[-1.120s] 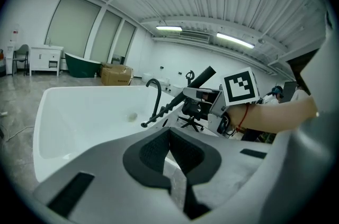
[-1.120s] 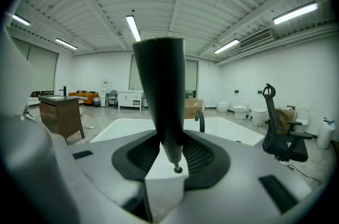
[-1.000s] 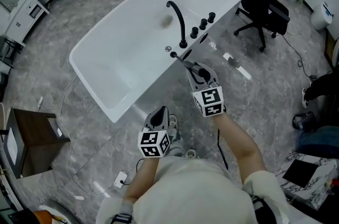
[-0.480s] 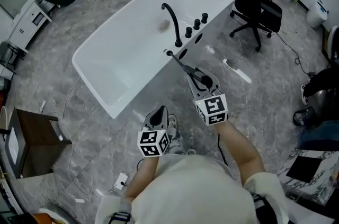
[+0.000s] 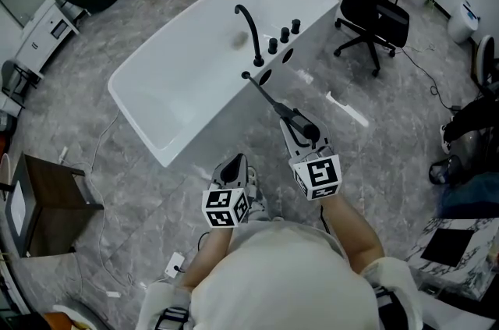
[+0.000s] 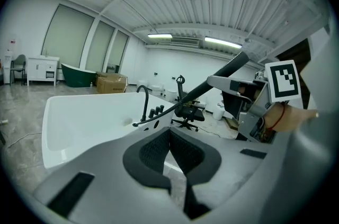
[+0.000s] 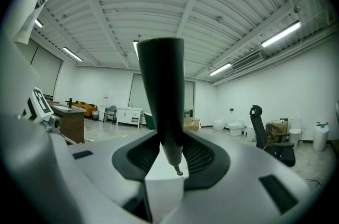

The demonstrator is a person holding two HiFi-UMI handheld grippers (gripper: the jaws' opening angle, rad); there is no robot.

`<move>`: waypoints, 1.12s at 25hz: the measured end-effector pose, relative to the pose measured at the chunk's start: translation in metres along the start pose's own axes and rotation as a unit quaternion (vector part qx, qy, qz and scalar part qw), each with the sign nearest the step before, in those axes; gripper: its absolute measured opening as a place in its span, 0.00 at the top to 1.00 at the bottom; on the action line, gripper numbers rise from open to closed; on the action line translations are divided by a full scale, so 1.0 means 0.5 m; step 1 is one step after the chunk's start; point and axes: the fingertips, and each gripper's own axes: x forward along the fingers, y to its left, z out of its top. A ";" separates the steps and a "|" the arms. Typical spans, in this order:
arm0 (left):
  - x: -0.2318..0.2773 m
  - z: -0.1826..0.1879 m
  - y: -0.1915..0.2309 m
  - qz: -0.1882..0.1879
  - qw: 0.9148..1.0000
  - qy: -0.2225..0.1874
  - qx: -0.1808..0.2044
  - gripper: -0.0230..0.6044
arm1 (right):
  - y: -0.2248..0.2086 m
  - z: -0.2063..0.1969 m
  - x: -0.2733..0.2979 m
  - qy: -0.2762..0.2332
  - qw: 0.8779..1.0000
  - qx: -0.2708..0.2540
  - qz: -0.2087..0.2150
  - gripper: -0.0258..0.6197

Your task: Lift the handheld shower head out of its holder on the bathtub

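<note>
Bathtub (image 5: 179, 71) is big, white and smooth. Thin black hose (image 5: 265, 93) now stretches farther from the holder (image 5: 246, 75), because my right gripper (image 5: 302, 132) pulled back, pinching the long, round, black shower head (image 7: 163, 90). I think it's out. My left gripper (image 6: 169, 149) is squeezed together, empty.
</note>
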 end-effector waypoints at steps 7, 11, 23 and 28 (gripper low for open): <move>-0.023 0.003 -0.035 -0.008 1.000 -0.009 0.009 0.93 | 0.012 0.045 -0.095 -0.027 1.000 0.003 -0.006 0.74; -0.032 -0.001 -0.051 -0.012 1.000 -0.012 0.014 0.93 | 0.017 0.065 -0.148 -0.040 0.999 -0.004 -0.007 0.74; -0.053 -0.006 -0.075 -0.017 1.000 -0.017 0.021 0.93 | 0.030 0.116 -0.241 -0.076 0.997 -0.009 -0.005 0.74; -0.056 -0.007 -0.077 -0.017 0.999 -0.017 0.021 0.93 | 0.029 0.110 -0.244 -0.073 0.997 -0.001 -0.007 0.74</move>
